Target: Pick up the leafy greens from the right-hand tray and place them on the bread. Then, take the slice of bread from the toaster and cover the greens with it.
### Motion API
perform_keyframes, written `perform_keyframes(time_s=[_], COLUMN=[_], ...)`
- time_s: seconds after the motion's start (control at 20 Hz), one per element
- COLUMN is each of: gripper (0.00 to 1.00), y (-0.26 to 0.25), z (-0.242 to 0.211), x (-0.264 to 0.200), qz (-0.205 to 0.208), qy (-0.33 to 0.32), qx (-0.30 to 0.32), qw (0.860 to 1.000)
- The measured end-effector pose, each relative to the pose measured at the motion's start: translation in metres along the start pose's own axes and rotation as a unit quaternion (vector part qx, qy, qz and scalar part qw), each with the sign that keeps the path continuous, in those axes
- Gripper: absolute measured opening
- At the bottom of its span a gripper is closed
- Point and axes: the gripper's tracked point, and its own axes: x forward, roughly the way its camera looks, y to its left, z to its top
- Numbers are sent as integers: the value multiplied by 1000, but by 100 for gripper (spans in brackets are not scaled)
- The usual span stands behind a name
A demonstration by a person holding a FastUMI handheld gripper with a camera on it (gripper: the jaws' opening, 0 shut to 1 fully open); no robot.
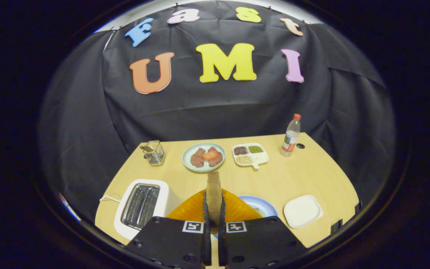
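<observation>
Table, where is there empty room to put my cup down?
Bare wood lies mid-table, between the round plate of food, the divided tray and the white square plate, and beside the bottle. It is crowded near the claw, shut on a bread slice, with the toaster and orange plate.

No legible text; the bottle (291, 136) label is too small.

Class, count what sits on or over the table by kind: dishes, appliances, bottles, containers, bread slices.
Dishes: 5 (green plate, divided tray, orange plate, blue plate, white tray)
Appliances: 1 (toaster)
Bottles: 1 (bottle)
Containers: 1 (clear holder)
Bread slices: 1 (bread, gripper shut on it)
Total: 9
</observation>
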Motion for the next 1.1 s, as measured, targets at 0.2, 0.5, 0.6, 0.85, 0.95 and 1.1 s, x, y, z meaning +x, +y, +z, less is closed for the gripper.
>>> perform_keyframes(time_s=[0.2, 0.5, 0.6, 0.85, 0.95, 1.1], gripper=[7, 7, 8, 8, 10, 15], y=[-21, -37, -45, -58, -69, -81], z=[-34, -60, -68, -77, -80, -91], x=[23, 40, 45, 57, 60, 68], qz=[-3, 16, 18, 41, 42, 57], qy=[41, 61, 65, 51, 45, 49], qx=[18, 42, 45, 42, 55, 75], qw=[999, 997, 997, 997, 997, 994])
